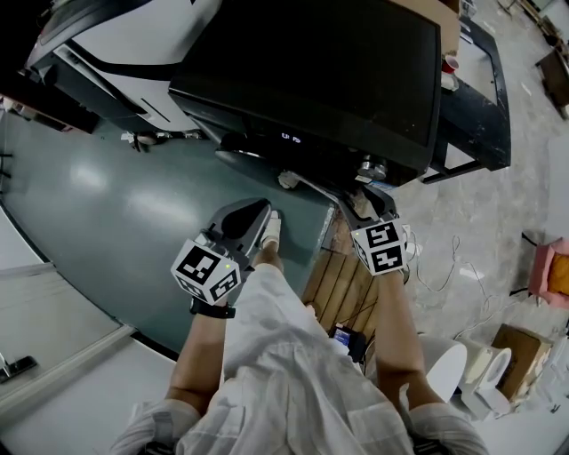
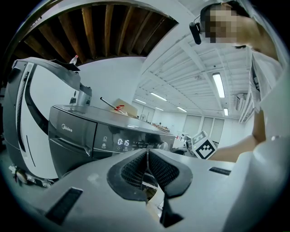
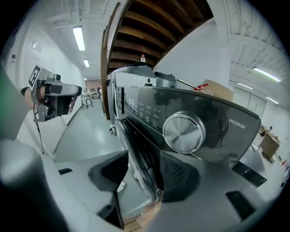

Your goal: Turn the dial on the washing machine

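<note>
The dark washing machine (image 1: 311, 80) fills the top of the head view; its display (image 2: 123, 142) reads 0:15. The round silver dial (image 3: 183, 132) sits on the slanted control panel, also seen from above as the dial (image 1: 372, 169). My right gripper (image 3: 144, 164) is open, just below and in front of the dial, not touching it. The rim of the machine's door (image 3: 142, 154) shows between its jaws. In the head view the right gripper (image 1: 364, 194) is close under the panel. My left gripper (image 2: 147, 158) is shut on nothing, held back from the machine's front, left of the right gripper.
A white machine (image 1: 124, 35) stands left of the washer. The washer rests on a wooden pallet (image 1: 342, 280) beside the grey-green floor (image 1: 98, 204). A cardboard box (image 1: 442, 19) and a red cup (image 1: 451, 64) sit on top. Boxes (image 1: 516, 348) lie at lower right.
</note>
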Tool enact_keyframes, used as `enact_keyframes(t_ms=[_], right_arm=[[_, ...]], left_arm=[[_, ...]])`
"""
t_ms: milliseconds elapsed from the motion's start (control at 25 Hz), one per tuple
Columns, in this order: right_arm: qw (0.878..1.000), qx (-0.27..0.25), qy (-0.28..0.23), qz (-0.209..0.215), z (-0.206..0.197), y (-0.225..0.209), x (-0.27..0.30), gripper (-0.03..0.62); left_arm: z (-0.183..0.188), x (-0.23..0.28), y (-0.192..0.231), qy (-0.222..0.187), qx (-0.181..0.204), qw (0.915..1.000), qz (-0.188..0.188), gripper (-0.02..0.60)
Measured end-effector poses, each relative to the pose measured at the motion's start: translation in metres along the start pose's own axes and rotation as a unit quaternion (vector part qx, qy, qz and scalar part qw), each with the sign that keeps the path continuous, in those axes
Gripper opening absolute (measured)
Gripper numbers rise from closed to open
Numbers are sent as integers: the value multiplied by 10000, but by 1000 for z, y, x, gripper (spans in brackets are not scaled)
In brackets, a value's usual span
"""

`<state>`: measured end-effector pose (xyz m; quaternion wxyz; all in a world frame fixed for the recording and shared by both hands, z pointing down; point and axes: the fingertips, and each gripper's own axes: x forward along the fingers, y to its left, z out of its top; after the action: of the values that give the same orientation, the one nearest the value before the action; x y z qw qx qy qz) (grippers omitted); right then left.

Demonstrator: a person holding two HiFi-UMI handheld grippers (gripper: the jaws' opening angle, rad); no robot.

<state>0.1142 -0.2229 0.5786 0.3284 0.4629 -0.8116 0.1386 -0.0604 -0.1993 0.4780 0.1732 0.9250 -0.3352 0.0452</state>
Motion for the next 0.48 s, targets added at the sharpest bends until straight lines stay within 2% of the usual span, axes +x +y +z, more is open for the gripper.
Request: enact_keyframes(t_ms=[160,400,480], right_arm=[[9998,-44,-185,-6,14,5,-13,218],[9949,-84,-902,-448,61,-24,-50,216],[9937,-136,-932,-612,67,-34,-52,216]], left_arm=[[2,-3,2,-30,2,10000,34,17],[3,-2,-2,-65,1,10000,-19,17],[3,-2,-3,-64,12,10000,-46,17]])
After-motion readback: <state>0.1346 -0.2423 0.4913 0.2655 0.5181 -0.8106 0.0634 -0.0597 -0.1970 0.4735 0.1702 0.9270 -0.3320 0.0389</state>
